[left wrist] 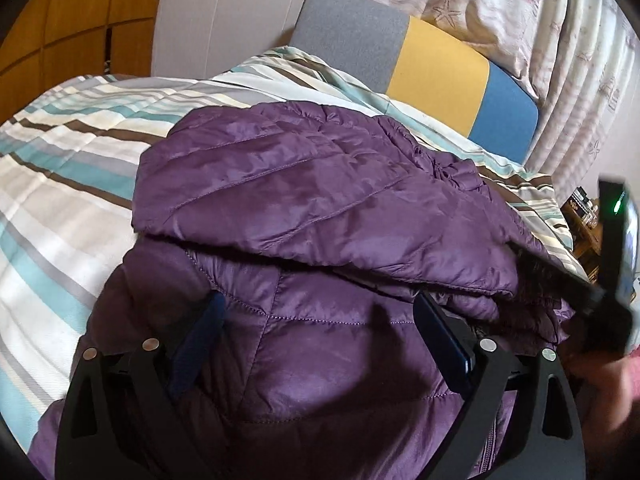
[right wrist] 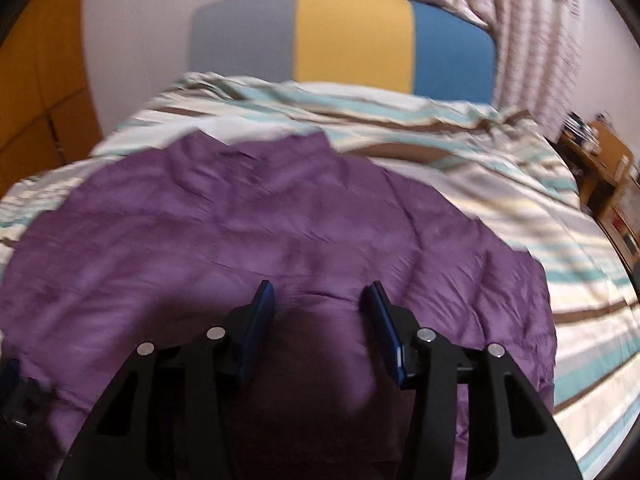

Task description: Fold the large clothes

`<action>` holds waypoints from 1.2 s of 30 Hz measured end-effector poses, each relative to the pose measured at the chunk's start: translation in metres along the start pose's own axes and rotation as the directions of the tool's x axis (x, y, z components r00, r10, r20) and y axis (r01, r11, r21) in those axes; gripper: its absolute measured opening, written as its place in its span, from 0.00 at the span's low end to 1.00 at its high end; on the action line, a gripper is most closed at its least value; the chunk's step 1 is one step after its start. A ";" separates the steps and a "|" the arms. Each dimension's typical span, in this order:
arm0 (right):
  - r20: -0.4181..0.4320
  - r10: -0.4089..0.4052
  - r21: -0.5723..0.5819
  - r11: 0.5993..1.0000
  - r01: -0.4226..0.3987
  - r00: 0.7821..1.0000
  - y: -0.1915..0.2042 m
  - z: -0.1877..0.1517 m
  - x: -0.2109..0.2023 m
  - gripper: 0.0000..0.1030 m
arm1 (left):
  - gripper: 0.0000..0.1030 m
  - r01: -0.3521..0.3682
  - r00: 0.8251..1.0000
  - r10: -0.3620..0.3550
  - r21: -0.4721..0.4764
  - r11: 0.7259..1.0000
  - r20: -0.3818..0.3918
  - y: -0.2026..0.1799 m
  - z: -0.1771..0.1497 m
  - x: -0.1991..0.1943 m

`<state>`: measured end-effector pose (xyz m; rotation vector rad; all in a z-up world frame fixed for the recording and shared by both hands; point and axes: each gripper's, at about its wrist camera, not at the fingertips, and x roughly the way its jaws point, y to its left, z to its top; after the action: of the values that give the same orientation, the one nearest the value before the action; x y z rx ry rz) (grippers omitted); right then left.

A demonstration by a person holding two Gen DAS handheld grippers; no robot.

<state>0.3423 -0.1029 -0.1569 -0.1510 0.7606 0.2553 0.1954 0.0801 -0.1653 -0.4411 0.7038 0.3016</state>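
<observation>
The purple quilted jacket point(left wrist: 312, 208) lies on the bed's striped duvet point(left wrist: 60, 168), one part folded over the rest. The left tongs point(left wrist: 320, 320) gape wide over it, released. The right tongs point(right wrist: 318, 300), at three o'clock from them, stand half spread above the jacket, gripping nothing.

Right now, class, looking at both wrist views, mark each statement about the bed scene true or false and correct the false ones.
1. The purple quilted jacket lies on a striped bedspread. True.
2. The left hand-held gripper is clamped shut on the jacket. False: its jaws stand wide apart over the fabric.
3. The headboard has grey, yellow and blue panels. True.
4. The jacket is green. False: it is purple.
5. The right hand-held gripper carries a folded towel. False: nothing sits between its open blue pads.
</observation>
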 end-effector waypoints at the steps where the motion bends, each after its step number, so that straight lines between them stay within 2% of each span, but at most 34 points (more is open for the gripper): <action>1: -0.008 0.003 0.020 1.000 -0.003 1.000 -0.008 -0.005 0.003 0.47 | 0.92 -0.001 1.000 0.001 0.002 1.000 -0.002 0.000 0.000 0.000; 4: -0.015 0.038 0.089 0.995 -0.036 0.999 -0.024 -0.013 0.010 0.47 | 0.92 -0.003 1.000 0.003 0.003 1.000 0.002 -0.001 0.001 -0.003; 7: -0.008 0.011 0.055 0.998 -0.010 1.000 -0.017 -0.014 0.009 0.48 | 0.92 0.027 0.999 -0.026 -0.024 0.999 0.030 0.003 0.010 -0.015; 10: -0.001 0.007 0.053 0.999 -0.007 1.000 -0.019 -0.015 0.011 0.48 | 0.92 0.021 0.997 -0.018 -0.027 0.999 0.077 0.004 0.031 -0.023; 12: 0.002 0.006 0.053 0.999 -0.006 1.000 -0.021 -0.017 0.009 0.48 | 0.84 0.008 0.994 -0.006 -0.015 1.000 0.109 0.005 0.049 -0.022; 15: 0.005 0.003 0.050 0.999 -0.003 1.000 -0.021 -0.019 0.005 0.49 | 0.66 -0.060 0.996 0.057 0.041 0.997 0.066 0.007 0.076 0.005; 17: 0.007 0.001 0.049 0.999 -0.002 1.000 -0.021 -0.020 0.005 0.49 | 0.63 -0.098 0.995 0.098 0.067 0.993 0.009 0.013 0.087 0.031; 19: 0.006 0.002 0.049 0.999 -0.003 1.000 -0.021 -0.021 0.005 0.49 | 0.54 -0.140 0.989 0.144 0.084 0.987 -0.041 0.026 0.093 0.057; 20: 0.006 0.003 0.049 0.999 -0.003 1.000 -0.021 -0.021 0.005 0.49 | 0.53 -0.152 0.986 0.156 0.073 0.986 -0.062 0.034 0.095 0.067; 22: 0.003 -0.002 0.038 0.999 0.002 1.000 -0.019 -0.021 0.006 0.50 | 0.53 -0.123 0.989 0.126 0.042 0.991 -0.080 0.048 0.095 0.079; 25: -0.002 -0.012 0.012 1.000 0.012 1.000 -0.014 -0.021 0.008 0.51 | 0.53 -0.104 0.992 0.107 0.050 0.993 -0.072 0.054 0.091 0.087; 31: -0.004 -0.012 0.014 1.000 0.012 1.000 -0.015 -0.022 0.010 0.51 | 0.55 -0.098 0.993 0.102 0.055 0.994 -0.063 0.052 0.092 0.086; 33: -0.004 -0.008 0.019 1.000 0.008 1.000 -0.016 -0.022 0.010 0.51 | 0.70 -0.067 0.995 0.072 0.065 0.996 -0.069 0.049 0.093 0.081; 34: -0.003 -0.004 0.023 1.000 0.005 1.000 -0.017 -0.022 0.010 0.52 | 0.81 -0.064 0.994 0.071 0.092 0.994 -0.080 0.044 0.092 0.074; 35: -0.002 -0.003 0.026 1.000 0.003 1.000 -0.018 -0.021 0.009 0.52 | 0.89 -0.087 0.993 0.094 0.111 0.990 -0.068 0.038 0.091 0.068; 36: -0.001 -0.003 0.026 1.000 0.003 1.000 -0.017 -0.021 0.009 0.52 | 0.90 -0.124 0.991 0.129 0.128 0.984 -0.027 0.031 0.089 0.056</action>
<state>0.3396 -0.1225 -0.1775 -0.1275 0.7643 0.2419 0.2726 0.1569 -0.1525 -0.2825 0.7823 0.3674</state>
